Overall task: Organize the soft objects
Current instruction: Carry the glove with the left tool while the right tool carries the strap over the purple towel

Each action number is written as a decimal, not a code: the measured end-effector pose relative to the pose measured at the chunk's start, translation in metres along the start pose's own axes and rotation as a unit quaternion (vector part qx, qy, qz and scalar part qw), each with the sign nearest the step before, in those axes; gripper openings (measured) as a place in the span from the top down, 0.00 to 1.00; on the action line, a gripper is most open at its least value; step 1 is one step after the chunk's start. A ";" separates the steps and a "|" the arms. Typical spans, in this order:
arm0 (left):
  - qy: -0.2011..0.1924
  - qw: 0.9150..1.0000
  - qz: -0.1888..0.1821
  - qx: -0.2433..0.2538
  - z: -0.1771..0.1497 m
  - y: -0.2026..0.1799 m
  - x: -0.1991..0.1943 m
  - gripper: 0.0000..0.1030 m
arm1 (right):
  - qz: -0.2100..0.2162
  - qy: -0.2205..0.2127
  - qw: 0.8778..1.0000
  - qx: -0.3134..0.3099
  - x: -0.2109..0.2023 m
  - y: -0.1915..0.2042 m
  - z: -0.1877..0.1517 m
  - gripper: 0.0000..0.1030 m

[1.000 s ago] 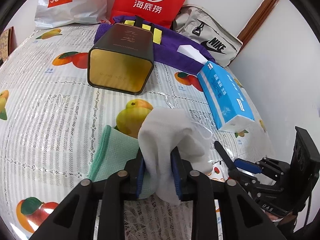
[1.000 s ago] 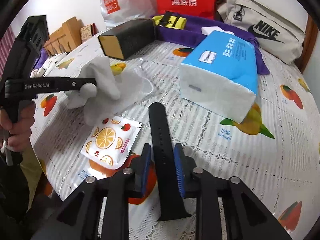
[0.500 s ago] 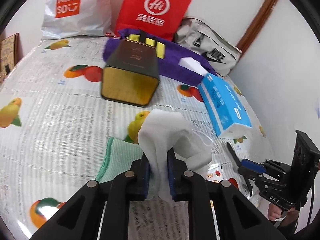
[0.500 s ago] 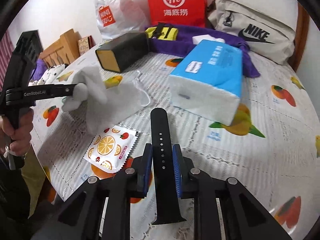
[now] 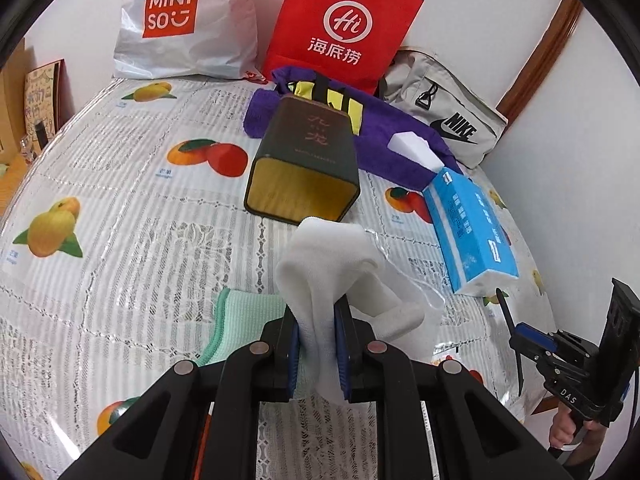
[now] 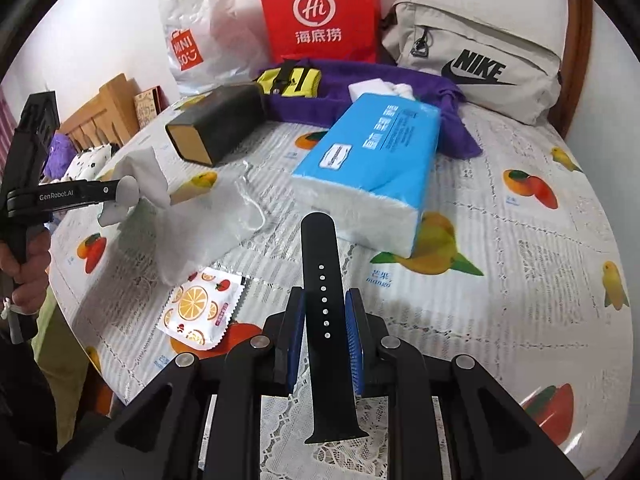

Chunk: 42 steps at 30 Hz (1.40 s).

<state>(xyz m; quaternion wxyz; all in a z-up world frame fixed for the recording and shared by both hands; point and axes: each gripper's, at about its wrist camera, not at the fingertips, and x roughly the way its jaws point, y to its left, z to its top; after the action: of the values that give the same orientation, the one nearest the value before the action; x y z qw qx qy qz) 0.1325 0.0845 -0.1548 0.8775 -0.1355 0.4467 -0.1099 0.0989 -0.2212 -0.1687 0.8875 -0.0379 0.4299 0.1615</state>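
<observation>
A white cloth (image 5: 324, 264) with a thin string loop hangs bunched from my left gripper (image 5: 318, 320), which is shut on it; part of it still trails on the table. From the right wrist view the same cloth (image 6: 148, 176) droops from the left gripper (image 6: 124, 192) at the left. My right gripper (image 6: 325, 312) is shut on a black watch strap (image 6: 320, 248) with a row of holes, held above the tablecloth. In the left wrist view the right gripper (image 5: 520, 332) and strap (image 5: 505, 308) show at the lower right.
A green cloth (image 5: 244, 320) lies under the left gripper. A dark tin box (image 5: 308, 160), a blue tissue pack (image 6: 372, 168), a purple towel (image 5: 392, 152) and a fruit-print sachet (image 6: 200, 304) lie on the table. Shopping bags and a Nike bag (image 6: 472, 56) line the back wall.
Both grippers closed tighter on what they hold and rose. The white cloth has lifted off the green cloth, and the strap has come up off the table.
</observation>
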 end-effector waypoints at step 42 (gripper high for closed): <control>-0.029 0.999 0.024 0.020 0.126 -0.029 0.005 0.85 | 0.011 -0.065 0.998 0.012 0.003 -0.040 0.129 0.80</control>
<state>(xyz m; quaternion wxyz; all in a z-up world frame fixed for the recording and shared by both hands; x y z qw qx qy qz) 0.2361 0.0734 -0.0775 0.8951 -0.1107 0.4217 -0.0937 0.2102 -0.2314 -0.0925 0.9121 -0.0118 0.3739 0.1680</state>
